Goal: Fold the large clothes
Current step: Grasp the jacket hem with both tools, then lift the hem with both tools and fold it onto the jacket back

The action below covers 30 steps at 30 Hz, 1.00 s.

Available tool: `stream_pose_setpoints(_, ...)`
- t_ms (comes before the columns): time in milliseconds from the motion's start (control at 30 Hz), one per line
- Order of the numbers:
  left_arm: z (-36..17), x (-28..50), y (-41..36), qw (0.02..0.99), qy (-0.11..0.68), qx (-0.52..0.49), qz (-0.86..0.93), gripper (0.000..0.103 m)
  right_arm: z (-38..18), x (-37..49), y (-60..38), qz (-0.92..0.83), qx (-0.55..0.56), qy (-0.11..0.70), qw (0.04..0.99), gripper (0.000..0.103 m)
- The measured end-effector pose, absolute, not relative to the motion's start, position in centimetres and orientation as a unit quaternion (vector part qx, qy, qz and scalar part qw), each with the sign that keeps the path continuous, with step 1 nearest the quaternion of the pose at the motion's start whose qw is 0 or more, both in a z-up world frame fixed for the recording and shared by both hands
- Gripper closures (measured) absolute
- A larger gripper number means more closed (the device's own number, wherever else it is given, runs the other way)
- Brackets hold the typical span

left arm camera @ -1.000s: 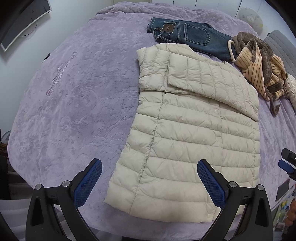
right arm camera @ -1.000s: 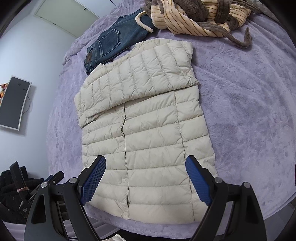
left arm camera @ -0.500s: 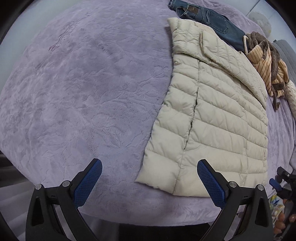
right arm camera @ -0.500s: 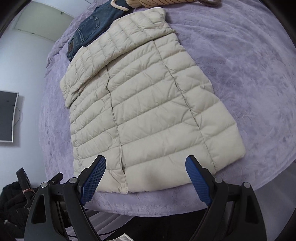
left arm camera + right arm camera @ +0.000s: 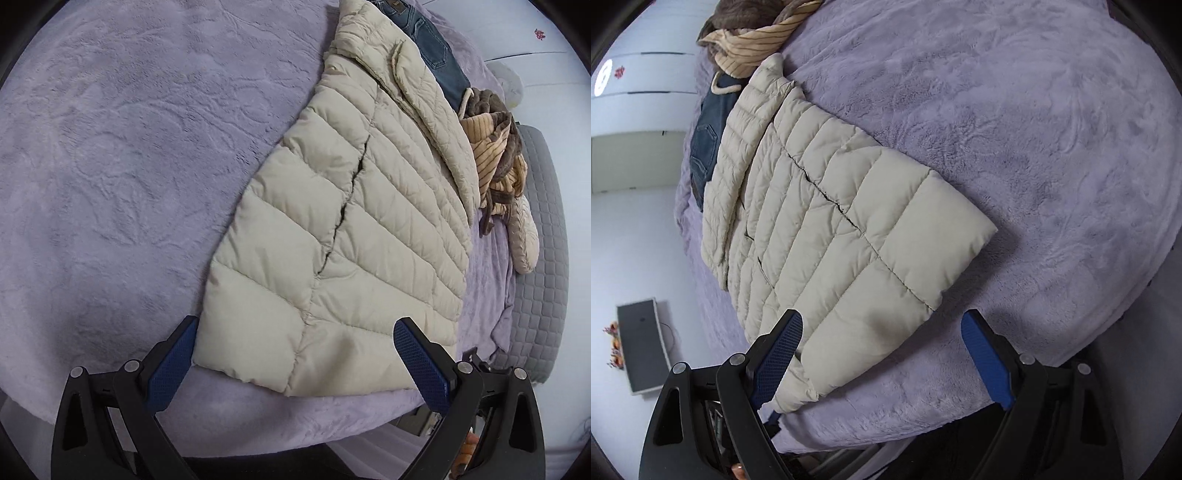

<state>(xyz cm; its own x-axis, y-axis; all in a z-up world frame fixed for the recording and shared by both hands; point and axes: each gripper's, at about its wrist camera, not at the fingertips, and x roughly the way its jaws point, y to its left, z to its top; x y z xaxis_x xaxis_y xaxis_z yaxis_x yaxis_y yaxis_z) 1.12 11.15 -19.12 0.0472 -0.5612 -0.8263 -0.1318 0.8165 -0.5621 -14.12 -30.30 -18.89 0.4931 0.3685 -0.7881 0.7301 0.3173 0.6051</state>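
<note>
Cream jacket lies flat near the bed's front edge, sleeves already folded across. I hold my left gripper and right gripper spread wide, one at each hem corner, ready to pinch and fold it upward.

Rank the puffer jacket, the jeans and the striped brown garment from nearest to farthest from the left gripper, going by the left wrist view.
1. Puffer jacket: its hem lies right between the fingers of the open left gripper.
2. Striped brown garment: far right, beyond the jacket's folded sleeve.
3. Jeans: top of view, past the jacket's collar end.
</note>
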Motion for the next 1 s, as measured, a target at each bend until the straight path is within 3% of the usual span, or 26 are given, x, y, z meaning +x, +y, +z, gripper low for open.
stream_pose_setpoints(400, -20.4, 0.9, 8.5, 0.669, 0.656, -0.314, -0.155, 0.0, -24.2, -13.3, -28.7, -0.096, 0.676, 0.411, 0.604, 0.013)
stream_pose_setpoints(467, -20.2, 1.1, 8.6, 0.674, 0.651, -0.313, -0.151, 0.017, -24.1, -13.3, -29.0, -0.086, 0.687, 0.394, 0.604, 0.013)
stream_pose_setpoints(533, -20.3, 1.4, 8.3, 0.668, 0.658, -0.31, -0.156, 0.054, -23.5, -13.1, -29.2, -0.069, 0.692, 0.376, 0.612, 0.013)
stream_pose_setpoints(567, -20.3, 1.5, 8.4, 0.665, 0.659, -0.312, -0.159, 0.065, -23.3, -13.0, -29.4, -0.064, 0.692, 0.372, 0.616, 0.013)
stream_pose_setpoints(600, -20.3, 1.6, 8.4, 0.662, 0.661, -0.312, -0.163, 0.076, -23.2, -12.8, -29.5, -0.062, 0.692, 0.371, 0.616, 0.013)
stream_pose_setpoints(633, -20.2, 1.7, 8.3, 0.662, 0.661, -0.311, -0.165, 0.078, -23.4, -12.6, -29.7, -0.062, 0.694, 0.373, 0.613, 0.013)
stream_pose_setpoints(667, -19.9, 1.8, 8.2, 0.665, 0.66, -0.308, -0.167, 0.079, -23.5, -12.5, -29.9, -0.061, 0.697, 0.376, 0.607, 0.016)
stream_pose_setpoints(700, -19.6, 1.9, 8.1, 0.667, 0.657, -0.307, -0.17, 0.086, -23.7, -12.3, -30.0, -0.06, 0.701, 0.378, 0.602, 0.027)
stream_pose_setpoints(733, -19.2, 2.1, 8.0, 0.666, 0.655, -0.309, -0.176, 0.087, -23.9, -12.1, -30.2, -0.059, 0.703, 0.381, 0.597, 0.033)
stream_pose_setpoints(767, -18.7, 2.2, 8.2, 0.667, 0.652, -0.311, -0.18, 0.087, -23.9, -12.0, -30.4, -0.056, 0.704, 0.385, 0.594, 0.05)
stream_pose_setpoints(800, -18.2, 2.5, 8.2, 0.668, 0.649, -0.314, -0.185, 0.087, -23.8, -11.8, -30.6, -0.052, 0.703, 0.389, 0.592, 0.075)
stream_pose_setpoints(833, -17.7, 2.8, 8.2, 0.669, 0.645, -0.317, -0.189, 0.087, -23.7, -11.6, -30.8, -0.045, 0.703, 0.394, 0.591, 0.085)
stream_pose_setpoints(1000, -14.9, 4.8, 8.6, 0.673, 0.624, -0.345, -0.198, 0.087, -20.8, -9.7, -31.8, 0.013, 0.685, 0.4, 0.609, 0.09)
